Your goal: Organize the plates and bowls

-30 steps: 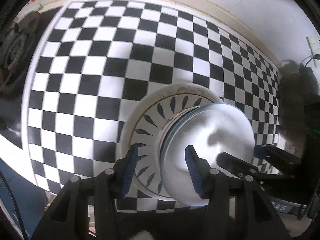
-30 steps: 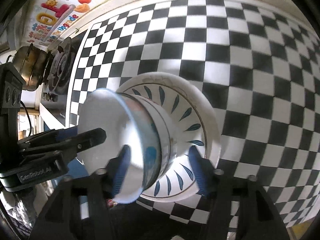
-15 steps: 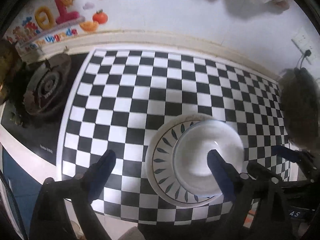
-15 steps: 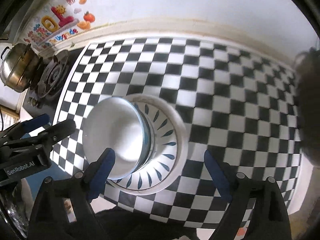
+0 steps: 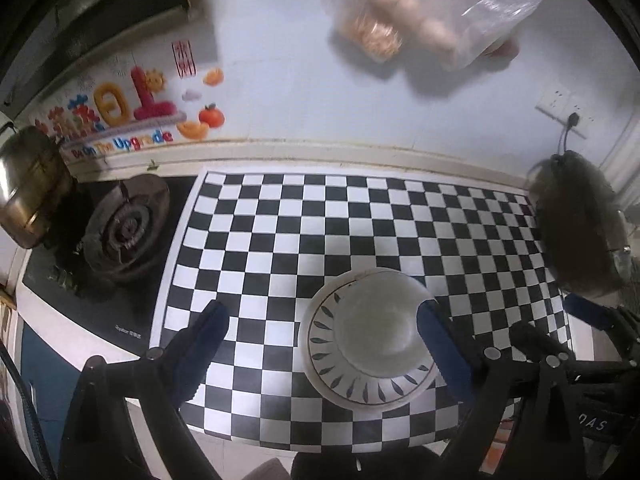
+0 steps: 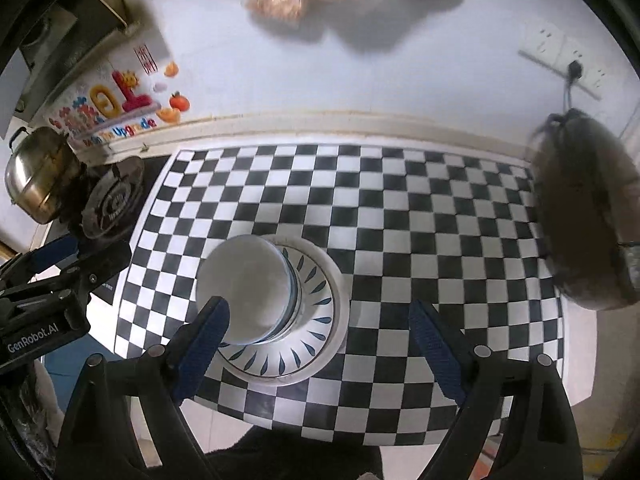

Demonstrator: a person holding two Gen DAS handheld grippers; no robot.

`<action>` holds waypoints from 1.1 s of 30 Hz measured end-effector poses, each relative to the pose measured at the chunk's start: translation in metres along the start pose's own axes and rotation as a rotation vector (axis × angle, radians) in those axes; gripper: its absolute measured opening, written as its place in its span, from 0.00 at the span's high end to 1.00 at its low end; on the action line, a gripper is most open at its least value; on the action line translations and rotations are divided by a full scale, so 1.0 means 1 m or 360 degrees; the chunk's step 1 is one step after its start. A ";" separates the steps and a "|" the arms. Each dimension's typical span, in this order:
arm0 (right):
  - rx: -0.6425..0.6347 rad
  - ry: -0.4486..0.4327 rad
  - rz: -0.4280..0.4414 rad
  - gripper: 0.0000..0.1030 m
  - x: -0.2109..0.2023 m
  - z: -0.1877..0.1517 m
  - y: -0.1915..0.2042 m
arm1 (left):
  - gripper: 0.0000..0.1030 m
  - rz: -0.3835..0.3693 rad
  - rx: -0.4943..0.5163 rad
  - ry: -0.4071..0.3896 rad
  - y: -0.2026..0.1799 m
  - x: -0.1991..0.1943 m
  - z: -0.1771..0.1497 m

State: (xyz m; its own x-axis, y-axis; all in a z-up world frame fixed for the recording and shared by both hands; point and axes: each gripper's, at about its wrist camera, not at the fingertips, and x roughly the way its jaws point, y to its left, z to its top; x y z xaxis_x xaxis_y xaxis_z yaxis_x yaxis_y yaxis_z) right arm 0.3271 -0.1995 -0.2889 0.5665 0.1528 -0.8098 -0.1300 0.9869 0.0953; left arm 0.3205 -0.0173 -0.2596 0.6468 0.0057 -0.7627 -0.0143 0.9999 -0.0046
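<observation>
Both the left gripper (image 5: 322, 332) and right gripper (image 6: 318, 326) have just spread their jaws wide, and they grip nothing. The bowl (image 5: 378, 326) sits upside down on the plate (image 5: 326, 354) on the desk (image 5: 280, 240), below the jaws, free of them.

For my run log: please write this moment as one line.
left gripper: open, empty | right gripper: open, empty | bowl: on plate

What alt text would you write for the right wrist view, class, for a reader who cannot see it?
An upturned white bowl sits on a leaf-patterned plate on a black-and-white checkered mat. The right gripper is open above them, holding nothing. The left gripper shows at the left edge, near a stove burner and steel pot.
</observation>
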 end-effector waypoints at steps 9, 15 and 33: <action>0.0008 -0.0257 -0.0071 0.09 -0.082 -0.017 -0.006 | 0.07 -0.0015 0.0000 -0.0152 -0.016 -0.059 -0.018; 0.0016 -0.0388 -0.0129 0.09 -0.137 -0.041 -0.014 | 0.07 0.0023 0.0039 -0.0302 -0.034 -0.115 -0.045; -0.0003 -0.0616 -0.0226 0.09 -0.284 -0.153 0.008 | 0.07 0.0082 0.0028 -0.0492 -0.042 -0.252 -0.123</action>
State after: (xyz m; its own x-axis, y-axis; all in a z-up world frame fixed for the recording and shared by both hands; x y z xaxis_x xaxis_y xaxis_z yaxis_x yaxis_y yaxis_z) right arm 0.0409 -0.2423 -0.1471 0.8430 0.0236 -0.5374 -0.0299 0.9995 -0.0031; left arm 0.0644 -0.0629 -0.1469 0.8468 0.0575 -0.5289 -0.0414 0.9982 0.0423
